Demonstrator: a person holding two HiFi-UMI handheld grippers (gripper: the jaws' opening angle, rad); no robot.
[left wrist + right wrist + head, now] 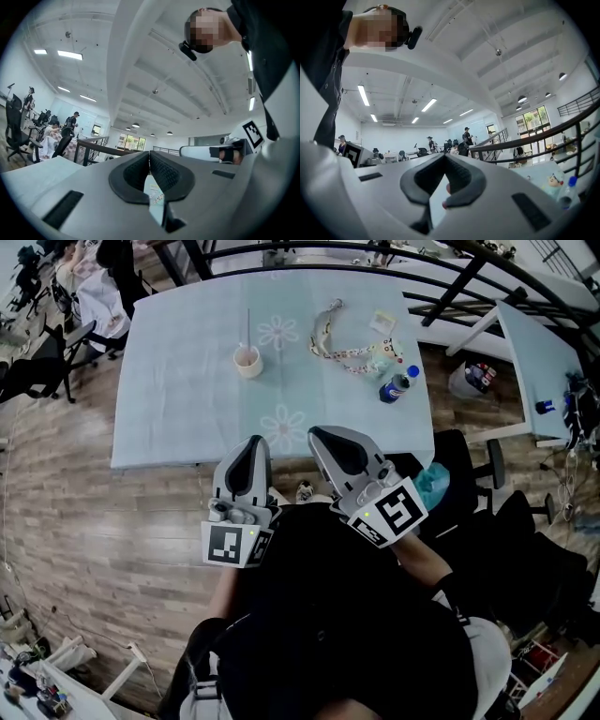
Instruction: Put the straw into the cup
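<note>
A small pale cup (247, 361) stands on the light blue tablecloth (178, 381), left of the table's middle. A thin straw (248, 329) rises upright out of the cup. Both grippers hang close to the person's chest, well short of the table's near edge and far from the cup. My left gripper (252, 442) (149, 157) has its dark pads pressed together with nothing between them. My right gripper (321, 434) (445, 160) is shut and empty as well. Both point roughly level, towards the table.
A patterned lanyard (342, 351) and a blue-capped bottle (397, 386) (568, 188) lie on the table's right part. A black railing (375, 249) runs behind the table. Office chairs (42, 362) stand at the left, and a white side table (534, 362) at the right.
</note>
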